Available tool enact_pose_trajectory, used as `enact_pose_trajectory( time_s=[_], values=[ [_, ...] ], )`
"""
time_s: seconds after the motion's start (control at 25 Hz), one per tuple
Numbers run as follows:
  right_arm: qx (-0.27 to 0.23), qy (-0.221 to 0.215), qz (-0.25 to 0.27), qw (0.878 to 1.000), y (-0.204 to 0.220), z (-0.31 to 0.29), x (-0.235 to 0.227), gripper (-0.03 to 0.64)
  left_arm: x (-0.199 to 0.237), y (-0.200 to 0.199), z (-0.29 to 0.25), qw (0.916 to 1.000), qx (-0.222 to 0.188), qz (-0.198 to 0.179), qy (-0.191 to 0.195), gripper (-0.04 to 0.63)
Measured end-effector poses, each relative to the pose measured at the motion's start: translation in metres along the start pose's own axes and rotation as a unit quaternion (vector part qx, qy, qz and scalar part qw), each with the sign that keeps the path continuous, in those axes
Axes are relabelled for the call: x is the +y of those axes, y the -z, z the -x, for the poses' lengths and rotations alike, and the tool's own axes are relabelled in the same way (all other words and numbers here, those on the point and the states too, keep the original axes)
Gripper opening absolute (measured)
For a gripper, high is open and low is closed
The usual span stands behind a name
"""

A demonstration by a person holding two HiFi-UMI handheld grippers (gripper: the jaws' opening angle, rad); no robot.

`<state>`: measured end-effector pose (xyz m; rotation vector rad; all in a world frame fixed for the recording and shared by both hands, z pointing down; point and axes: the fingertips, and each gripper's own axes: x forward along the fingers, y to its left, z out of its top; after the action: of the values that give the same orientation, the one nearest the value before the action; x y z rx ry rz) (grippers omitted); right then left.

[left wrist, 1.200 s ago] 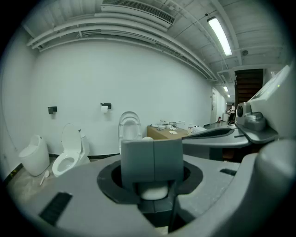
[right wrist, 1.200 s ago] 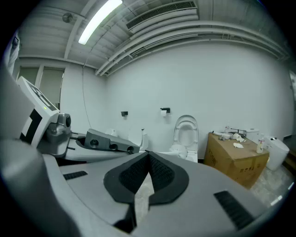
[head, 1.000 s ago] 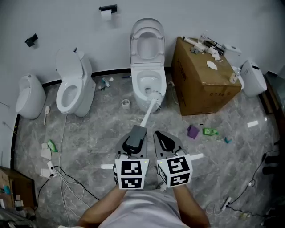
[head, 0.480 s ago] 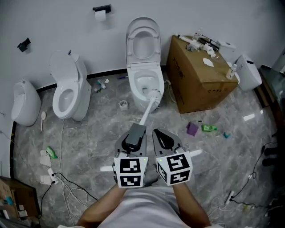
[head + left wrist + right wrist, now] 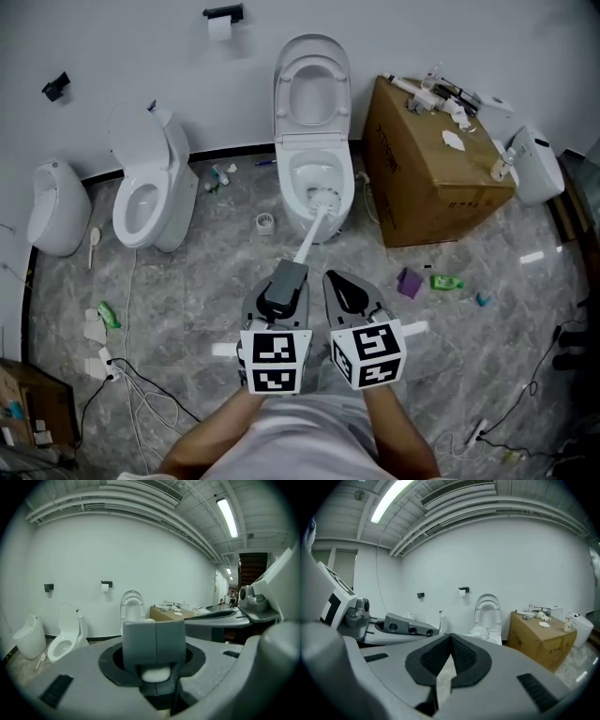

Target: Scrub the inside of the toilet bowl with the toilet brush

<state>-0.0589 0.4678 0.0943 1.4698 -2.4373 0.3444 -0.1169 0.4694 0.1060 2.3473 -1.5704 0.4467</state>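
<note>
A white toilet (image 5: 315,155) stands against the far wall with its lid (image 5: 312,86) raised. The toilet brush has a white bristle head (image 5: 324,197) at the front of the bowl, just inside the rim. Its white shaft (image 5: 308,244) slopes back to a grey grip (image 5: 285,283). My left gripper (image 5: 283,292) is shut on that grip, which shows as a grey block (image 5: 153,640) between the jaws in the left gripper view. My right gripper (image 5: 350,294) hangs beside it, shut and empty, its pads (image 5: 461,654) meeting at a point.
A second toilet (image 5: 147,187) and a small white fixture (image 5: 56,208) stand at the left. A large cardboard box (image 5: 427,169) with clutter on top sits right of the toilet. A tape roll (image 5: 265,222), a purple scrap (image 5: 407,281), a green bottle (image 5: 444,280) and cables (image 5: 141,398) litter the marble floor.
The head view swayed slightly sideways and back. The brush head stays at the front of the bowl, and both grippers keep the same pose.
</note>
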Motion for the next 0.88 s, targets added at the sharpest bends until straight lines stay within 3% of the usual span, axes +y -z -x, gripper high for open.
enact_pose_trajectory(
  time_s=[0.64,0.88],
  values=[
    [0.020,-0.049,-0.012,0.999,-0.014,-0.073,-0.155,-0.002,-0.045,-0.044,-0.159,0.9980,0.045,0.007,-0.043,0.152],
    [0.022,-0.066,-0.010,0.998,-0.016,-0.088,-0.192,-0.002,-0.060,-0.051,-0.199,0.9971,0.056,0.005,-0.052,0.152]
  ],
)
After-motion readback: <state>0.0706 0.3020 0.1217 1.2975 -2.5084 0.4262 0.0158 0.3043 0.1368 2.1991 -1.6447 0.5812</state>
